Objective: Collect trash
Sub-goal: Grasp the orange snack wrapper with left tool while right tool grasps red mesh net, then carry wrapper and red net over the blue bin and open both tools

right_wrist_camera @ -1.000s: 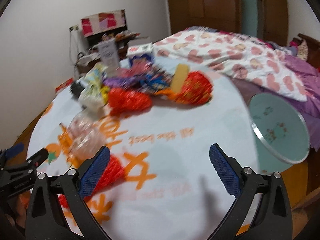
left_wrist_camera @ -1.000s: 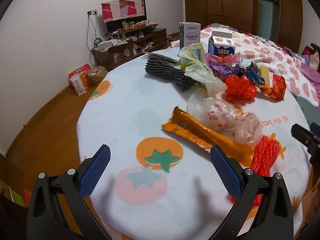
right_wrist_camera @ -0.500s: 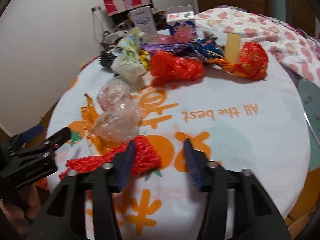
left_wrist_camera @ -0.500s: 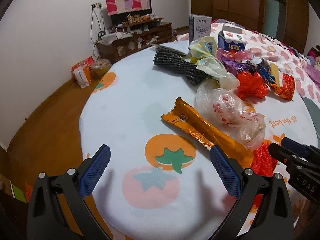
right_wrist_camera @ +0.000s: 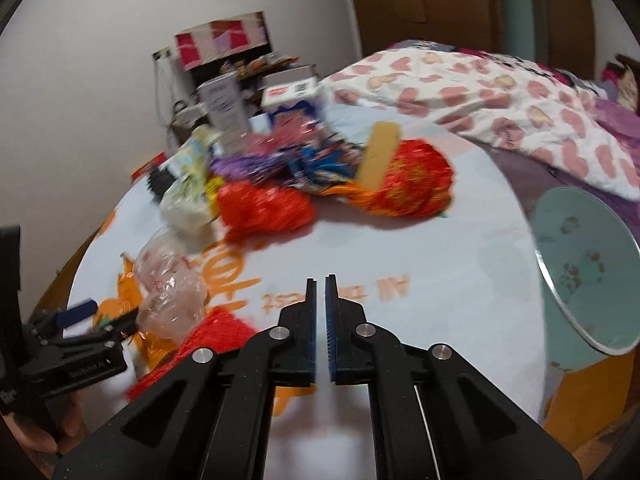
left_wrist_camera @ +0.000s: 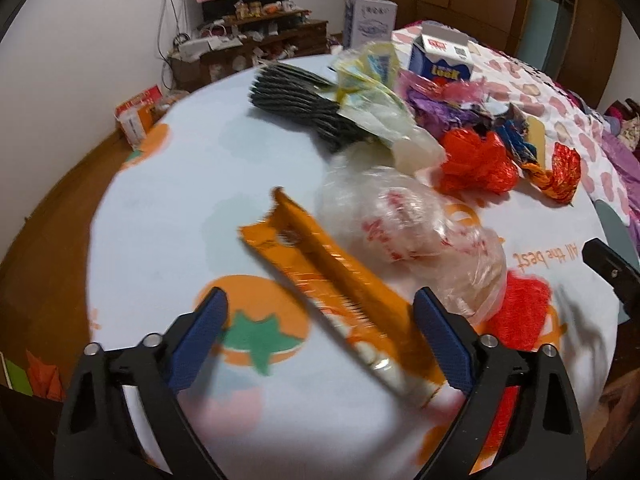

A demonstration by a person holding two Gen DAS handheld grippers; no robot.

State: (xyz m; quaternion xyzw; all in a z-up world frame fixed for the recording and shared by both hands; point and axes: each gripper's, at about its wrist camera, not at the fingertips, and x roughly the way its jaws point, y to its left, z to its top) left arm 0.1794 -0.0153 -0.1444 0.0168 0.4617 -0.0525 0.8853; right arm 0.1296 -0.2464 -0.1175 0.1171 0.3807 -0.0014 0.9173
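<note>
A long orange snack wrapper point(left_wrist_camera: 332, 280) lies flat on the round table's cloth point(left_wrist_camera: 192, 184). My left gripper point(left_wrist_camera: 322, 340) hangs just over its near end; its jaws are closing with the wrapper between them, and the pads do not press on it. A crumpled clear plastic bag point(left_wrist_camera: 400, 232) and a red mesh net point(left_wrist_camera: 520, 308) lie to the wrapper's right. My right gripper point(right_wrist_camera: 320, 320) is shut with nothing between its fingers, above bare cloth right of the red net point(right_wrist_camera: 212, 336). The right wrist view shows the left gripper point(right_wrist_camera: 80, 344) at its left edge.
At the table's far side sits a heap of wrappers, with red foil point(left_wrist_camera: 476, 160), a black striped bundle point(left_wrist_camera: 300, 104), a milk carton point(left_wrist_camera: 444, 64) and a white box point(left_wrist_camera: 370, 20). A bed with a heart-print quilt point(right_wrist_camera: 520, 96) and a round teal tabletop point(right_wrist_camera: 588, 268) stand to the right.
My left gripper has moved forward and down over the orange wrapper, its jaws narrowing. My right gripper went from wide open to shut and shifted right, off the red net.
</note>
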